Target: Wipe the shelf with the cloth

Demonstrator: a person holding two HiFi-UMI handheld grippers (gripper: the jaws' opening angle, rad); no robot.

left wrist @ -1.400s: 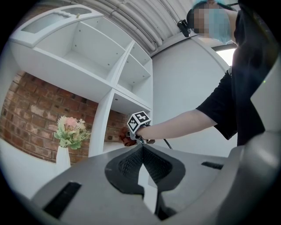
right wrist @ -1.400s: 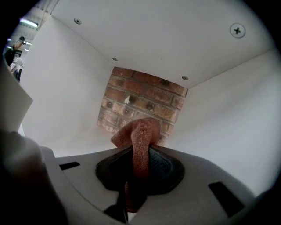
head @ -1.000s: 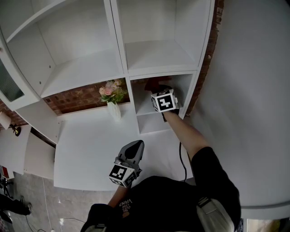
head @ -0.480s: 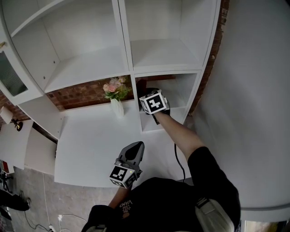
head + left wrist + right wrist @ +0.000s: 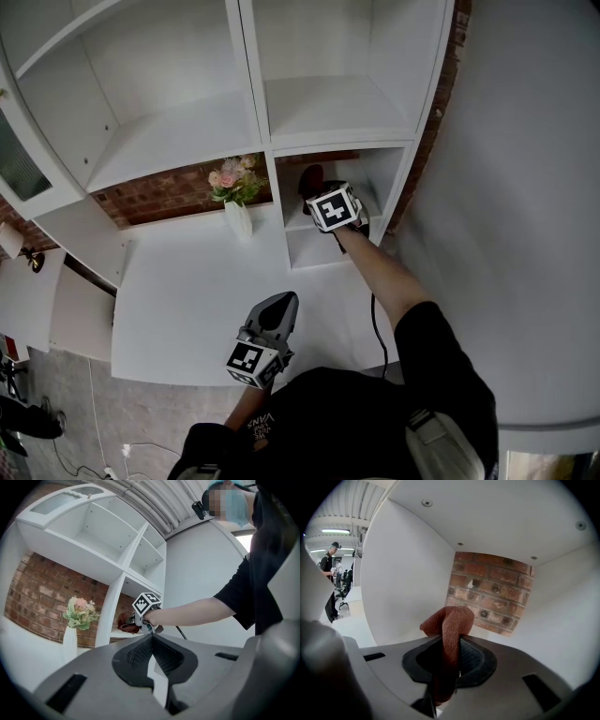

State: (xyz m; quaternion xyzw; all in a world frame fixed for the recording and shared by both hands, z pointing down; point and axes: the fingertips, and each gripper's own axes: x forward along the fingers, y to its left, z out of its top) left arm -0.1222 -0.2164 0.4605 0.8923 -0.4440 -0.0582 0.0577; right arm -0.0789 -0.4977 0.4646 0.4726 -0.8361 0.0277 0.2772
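My right gripper [image 5: 449, 645] sits inside a white shelf [image 5: 408, 573] bay, my fingers [image 5: 477, 662] pinched on a rust-red cloth [image 5: 451, 625] — it stands up between the dark pads and folds over to the left at its top. Behind it the bay's back is bare brick [image 5: 492, 592]. Two screws [image 5: 426, 502] show in the white panel overhead. Far left, past the bay's side wall, a person [image 5: 329, 581] stands in a room under a strip lamp [image 5: 335, 530].
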